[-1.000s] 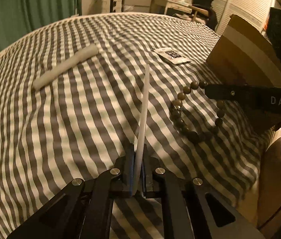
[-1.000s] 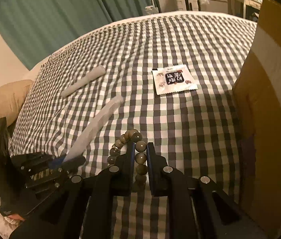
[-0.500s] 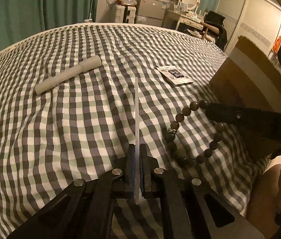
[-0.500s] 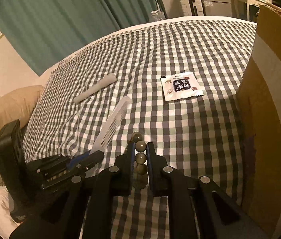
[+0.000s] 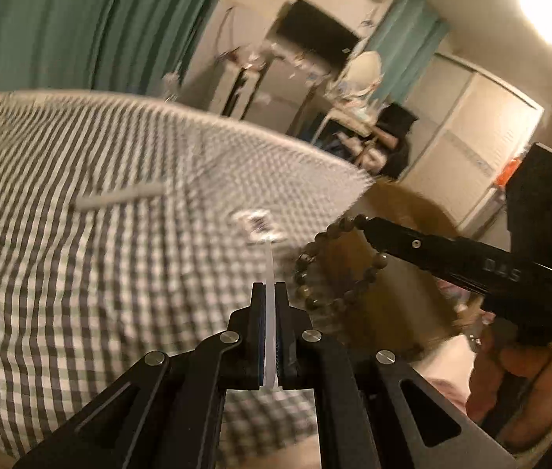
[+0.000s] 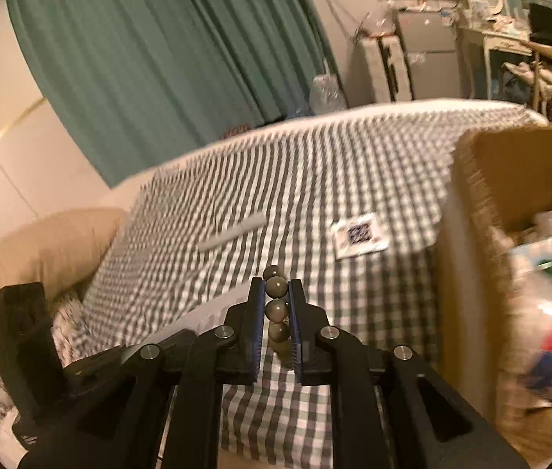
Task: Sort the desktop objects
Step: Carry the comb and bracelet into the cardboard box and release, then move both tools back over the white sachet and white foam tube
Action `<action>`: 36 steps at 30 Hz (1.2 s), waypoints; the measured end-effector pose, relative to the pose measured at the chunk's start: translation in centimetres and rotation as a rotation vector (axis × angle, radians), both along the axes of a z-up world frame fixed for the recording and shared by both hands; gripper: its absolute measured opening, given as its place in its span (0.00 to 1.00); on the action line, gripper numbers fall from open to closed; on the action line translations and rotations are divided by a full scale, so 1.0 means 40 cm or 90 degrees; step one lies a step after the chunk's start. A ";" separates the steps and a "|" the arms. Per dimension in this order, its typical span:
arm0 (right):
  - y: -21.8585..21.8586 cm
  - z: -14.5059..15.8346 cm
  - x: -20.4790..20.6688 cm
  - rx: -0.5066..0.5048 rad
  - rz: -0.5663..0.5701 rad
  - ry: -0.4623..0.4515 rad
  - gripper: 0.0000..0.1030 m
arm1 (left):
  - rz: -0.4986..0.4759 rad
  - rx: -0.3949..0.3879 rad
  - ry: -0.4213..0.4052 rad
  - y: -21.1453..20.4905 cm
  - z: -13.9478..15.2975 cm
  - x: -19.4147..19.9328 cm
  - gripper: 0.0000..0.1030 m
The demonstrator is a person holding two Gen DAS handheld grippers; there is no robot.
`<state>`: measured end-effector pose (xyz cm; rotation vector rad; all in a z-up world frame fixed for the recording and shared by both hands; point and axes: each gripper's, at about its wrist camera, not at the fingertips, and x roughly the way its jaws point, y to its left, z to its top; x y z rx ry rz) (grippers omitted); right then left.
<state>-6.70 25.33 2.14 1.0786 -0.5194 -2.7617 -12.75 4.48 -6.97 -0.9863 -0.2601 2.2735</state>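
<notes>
My left gripper [image 5: 271, 293] is shut on a white comb [image 5: 269, 269], seen edge-on, held above the checked bed [image 5: 61, 273]. My right gripper [image 6: 276, 293] is shut on a bead bracelet [image 6: 276, 308], lifted off the bed; the bracelet also shows hanging from the right gripper in the left wrist view [image 5: 315, 269]. A white cylinder [image 6: 233, 232] and a small printed packet [image 6: 359, 234] lie on the bed ahead. An open cardboard box [image 6: 483, 211] stands at the right, with packaged items inside.
A beige pillow [image 6: 33, 250] lies at the bed's left edge. Green curtains [image 6: 158, 58] hang behind. A dresser and cluttered furniture [image 6: 424, 58] stand beyond the bed's far side.
Both grippers have risen and tilted up with their loads, away from the bed. The box's open top and contents have come into the right wrist view.
</notes>
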 end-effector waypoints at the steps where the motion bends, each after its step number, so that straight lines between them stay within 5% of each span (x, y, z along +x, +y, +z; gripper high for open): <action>1: 0.019 0.025 0.018 0.001 -0.010 0.013 0.11 | -0.009 0.008 0.016 0.013 0.027 0.012 0.03; 8: 0.187 0.167 0.128 0.063 -0.119 0.067 0.11 | -0.101 0.048 0.072 0.193 0.186 0.062 0.03; 16: 0.349 0.109 0.143 0.051 -0.209 0.031 0.11 | -0.188 0.003 0.081 0.536 0.204 0.065 0.03; 18: 0.396 0.089 0.143 0.064 -0.248 0.014 0.23 | -0.187 -0.055 0.084 0.612 0.180 0.054 0.03; 20: 0.432 0.082 0.151 0.060 -0.282 0.020 0.69 | -0.177 -0.088 0.091 0.645 0.163 0.046 0.06; 21: 0.442 0.079 0.154 0.056 -0.289 0.027 0.74 | -0.167 -0.098 0.094 0.653 0.158 0.043 0.12; 23: 0.460 0.075 0.159 0.054 -0.306 0.031 0.74 | -0.145 -0.118 0.091 0.653 0.148 0.033 0.40; 24: 0.467 0.071 0.158 0.054 -0.310 0.028 0.74 | -0.131 -0.125 0.089 0.636 0.149 0.036 0.67; 25: 0.472 0.067 0.158 0.052 -0.311 0.027 0.75 | -0.111 -0.119 0.092 0.620 0.154 0.031 0.79; 29: 0.471 0.062 0.176 0.031 -0.301 0.037 0.75 | -0.047 -0.078 0.089 0.535 0.178 0.022 0.94; 36: 0.340 0.095 0.174 -0.014 -0.220 0.105 0.79 | 0.149 -0.122 0.086 0.248 0.180 0.005 1.00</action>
